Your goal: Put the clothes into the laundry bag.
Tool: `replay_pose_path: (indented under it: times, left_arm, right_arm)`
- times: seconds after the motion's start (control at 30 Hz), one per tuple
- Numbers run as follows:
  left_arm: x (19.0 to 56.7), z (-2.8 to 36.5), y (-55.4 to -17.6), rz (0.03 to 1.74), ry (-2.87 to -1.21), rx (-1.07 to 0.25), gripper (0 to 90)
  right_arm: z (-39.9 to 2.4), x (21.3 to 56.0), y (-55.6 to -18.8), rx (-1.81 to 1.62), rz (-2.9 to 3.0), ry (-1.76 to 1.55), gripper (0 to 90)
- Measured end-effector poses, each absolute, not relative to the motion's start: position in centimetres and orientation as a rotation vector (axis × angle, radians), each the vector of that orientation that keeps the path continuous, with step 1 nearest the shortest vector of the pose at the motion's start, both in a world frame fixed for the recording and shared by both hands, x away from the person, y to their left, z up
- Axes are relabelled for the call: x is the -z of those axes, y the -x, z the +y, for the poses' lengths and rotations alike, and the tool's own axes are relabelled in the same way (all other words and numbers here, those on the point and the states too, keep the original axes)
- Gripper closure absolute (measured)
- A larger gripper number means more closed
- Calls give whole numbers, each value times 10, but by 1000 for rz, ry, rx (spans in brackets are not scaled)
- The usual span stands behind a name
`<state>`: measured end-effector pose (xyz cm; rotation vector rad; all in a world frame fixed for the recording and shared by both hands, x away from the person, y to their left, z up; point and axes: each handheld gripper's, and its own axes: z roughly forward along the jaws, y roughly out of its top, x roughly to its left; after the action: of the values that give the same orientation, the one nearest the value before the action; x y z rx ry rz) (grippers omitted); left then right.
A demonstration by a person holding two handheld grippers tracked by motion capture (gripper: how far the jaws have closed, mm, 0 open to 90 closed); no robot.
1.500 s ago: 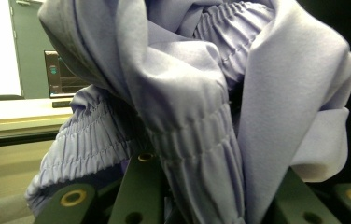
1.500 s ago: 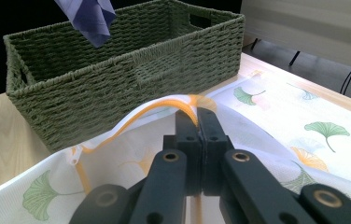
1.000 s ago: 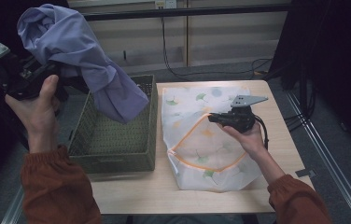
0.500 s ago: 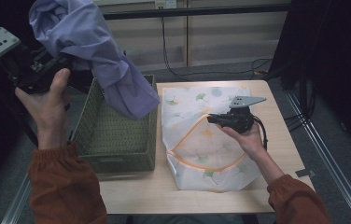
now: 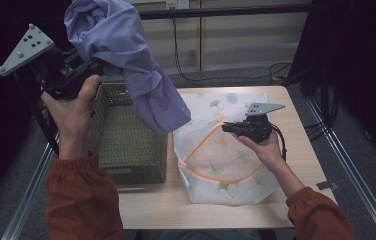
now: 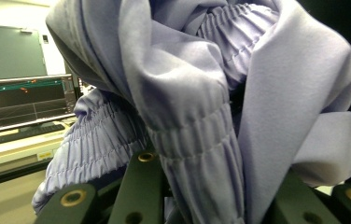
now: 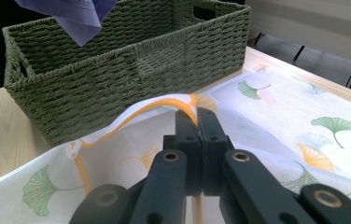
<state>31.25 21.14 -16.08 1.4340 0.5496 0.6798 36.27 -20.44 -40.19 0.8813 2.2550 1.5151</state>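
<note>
left tongs [image 5: 83, 67]: clamped on lilac garment [image 5: 136, 65], upper left | right tongs [image 5: 226, 127]: pinching orange rim of laundry bag [image 5: 226, 165], centre

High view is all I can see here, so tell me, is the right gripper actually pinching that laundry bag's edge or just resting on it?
Observer: Pinching. In the right gripper view the right gripper has its jaws shut on the orange-trimmed edge of the laundry bag, lifting it off the table.
Operator: And the left one, does it really grip the purple garment?
Observer: Yes. In the left gripper view the purple garment bunches between the jaws of the left gripper, with a gathered elastic band right at them.
Operator: Is the basket empty?
Observer: The right gripper view shows the green woven basket from the side, so its floor is hidden; a corner of the garment hangs above it.
</note>
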Motion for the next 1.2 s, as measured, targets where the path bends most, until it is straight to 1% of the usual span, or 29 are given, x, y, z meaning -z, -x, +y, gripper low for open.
replay_pose_path:
  times: [0.3, 0.37, 0.47, 0.57, 0.73, 0.83, 1.2]
  left_arm:
    - [159, 196, -305, 500, -1444, -654, 746]
    - [161, 197, -305, 482, -1438, -618, 746]
    - [164, 195, -301, 473, -1442, -612, 746]
    - [168, 191, -299, 449, -1438, -570, 746]
    - [172, 186, -295, 441, -1462, -571, 746]
    - [176, 182, -294, 440, -1452, -542, 746]
    - [187, 162, -292, 406, -1497, -504, 746]
  right_arm:
    - [-205, 402, -363, -1517, 2253, -879, 896]
    - [-205, 402, -363, -1518, 2252, -878, 896]
    - [-205, 401, -363, -1524, 2249, -881, 896]
    - [-206, 402, -363, -1520, 2252, -881, 896]
    - [-205, 401, -363, -1523, 2250, -880, 896]
    - [-204, 401, -362, -1526, 2255, -880, 897]
    - [-203, 401, -363, -1529, 2256, -878, 896]
